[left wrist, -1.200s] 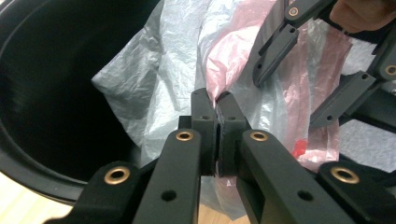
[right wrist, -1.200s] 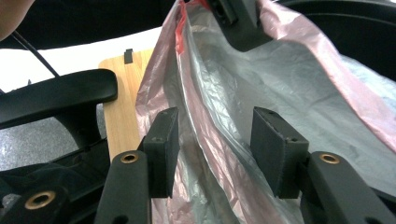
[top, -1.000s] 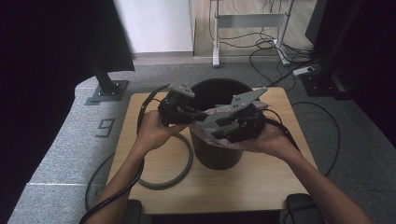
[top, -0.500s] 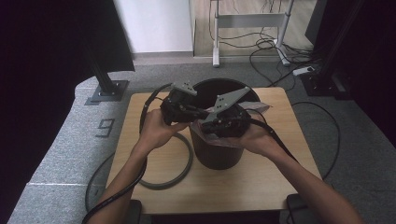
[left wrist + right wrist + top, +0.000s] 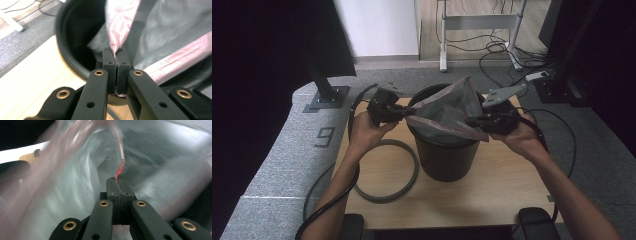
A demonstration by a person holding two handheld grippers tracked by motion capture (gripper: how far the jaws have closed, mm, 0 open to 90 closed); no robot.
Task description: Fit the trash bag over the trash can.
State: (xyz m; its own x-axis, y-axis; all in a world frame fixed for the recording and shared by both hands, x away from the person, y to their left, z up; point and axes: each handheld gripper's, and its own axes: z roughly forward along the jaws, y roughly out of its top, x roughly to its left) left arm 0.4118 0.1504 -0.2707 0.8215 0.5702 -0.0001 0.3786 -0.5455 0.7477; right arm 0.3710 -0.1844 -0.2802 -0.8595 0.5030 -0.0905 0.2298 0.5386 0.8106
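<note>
A black bin [image 5: 444, 155] stands in the middle of a wooden table [image 5: 492, 195]. Over its mouth hangs a grey plastic bag [image 5: 447, 112] with a pink hem, stretched between both grippers. My left gripper [image 5: 404, 114] is shut on the bag's left edge, just left of the bin rim. My right gripper [image 5: 472, 120] is shut on the bag's right edge, above the bin's right side. In the left gripper view, the left gripper [image 5: 116, 53] pinches the bag's [image 5: 170, 37] hem beside the bin rim [image 5: 65, 50]. In the right gripper view, the right gripper [image 5: 117, 181] clamps a red strip of the blurred bag [image 5: 75, 182].
A grey ring [image 5: 387, 170] lies flat on the table left of the bin, under my left forearm. Cables trail off both sides of the table. A black stand base [image 5: 327, 95] sits on the grey floor at the back left.
The two grippers have drawn apart, the right one moving right, and the bag has spread wide and risen above the bin's mouth.
</note>
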